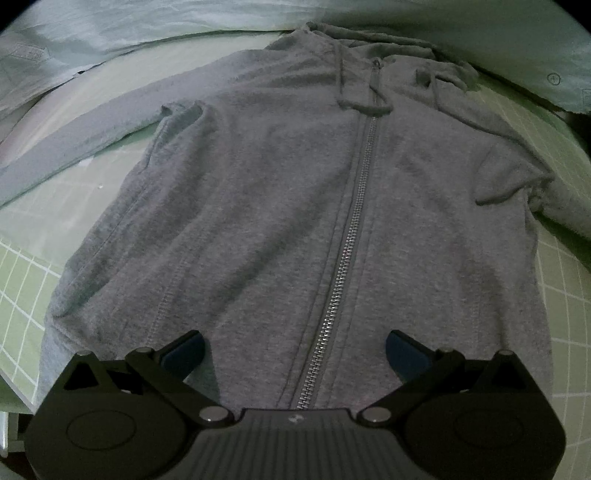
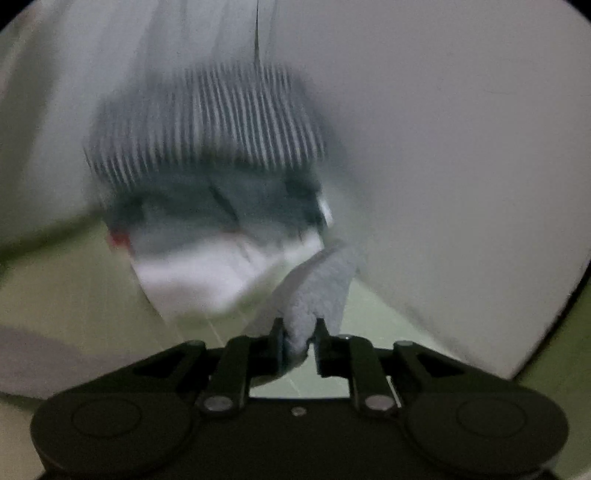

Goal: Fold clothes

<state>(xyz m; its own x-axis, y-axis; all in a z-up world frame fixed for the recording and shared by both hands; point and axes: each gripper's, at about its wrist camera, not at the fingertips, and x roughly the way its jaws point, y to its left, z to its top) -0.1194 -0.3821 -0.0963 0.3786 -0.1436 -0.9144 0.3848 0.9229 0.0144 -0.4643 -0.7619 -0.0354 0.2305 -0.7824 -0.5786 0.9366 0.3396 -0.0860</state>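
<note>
A grey zip-up hoodie (image 1: 280, 206) lies flat and face up on the green grid mat (image 1: 22, 273), hood at the far end, zipper (image 1: 351, 236) running down the middle. One sleeve stretches out to the left (image 1: 85, 136). My left gripper (image 1: 295, 349) hovers open over the hem, its blue pads on either side of the zipper. In the blurred right wrist view my right gripper (image 2: 299, 332) is shut on a bunched piece of grey hoodie fabric (image 2: 317, 288), lifted off the mat.
A pale crumpled sheet (image 1: 110, 33) lies along the far edge of the mat. In the right wrist view a pile of folded clothes (image 2: 207, 155), striped on top and white below, sits ahead beside a pale wall or sheet (image 2: 461, 166).
</note>
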